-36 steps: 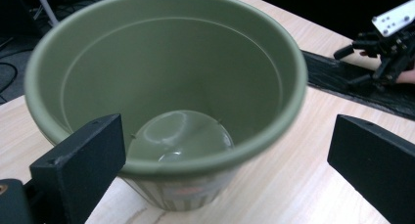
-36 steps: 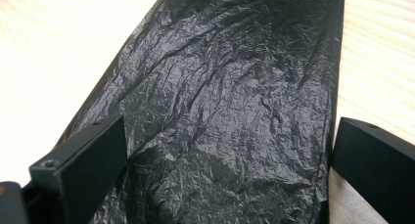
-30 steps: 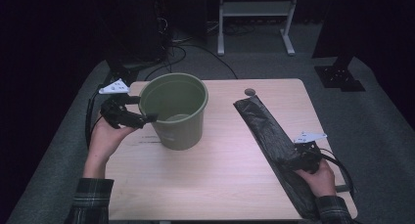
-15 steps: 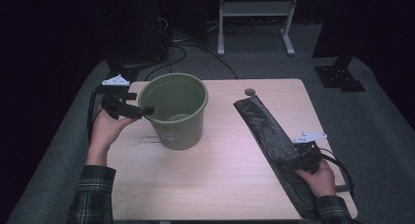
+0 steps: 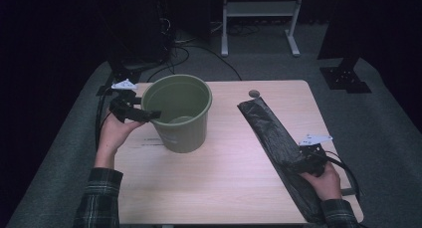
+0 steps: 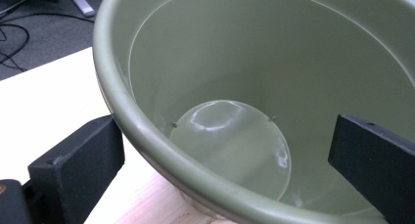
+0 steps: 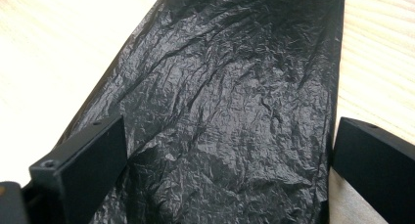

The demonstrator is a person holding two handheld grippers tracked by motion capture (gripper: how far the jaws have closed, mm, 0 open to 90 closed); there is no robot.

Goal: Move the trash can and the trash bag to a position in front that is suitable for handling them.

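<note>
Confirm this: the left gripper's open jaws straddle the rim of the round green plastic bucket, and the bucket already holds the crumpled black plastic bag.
Not quite. The green plastic bucket is empty; the left gripper view shows its bare bottom. The crumpled black plastic bag lies flat on the wooden table, between the right gripper's open jaws. The left gripper does straddle the rim, jaws open.

High view sits above the person's side, looking forward and down over the whole pale wooden surface. Left gripper view is right up against the olive-green plastic bucket, the right one close over the crinkled black plastic bag; the high view shares both.
</note>
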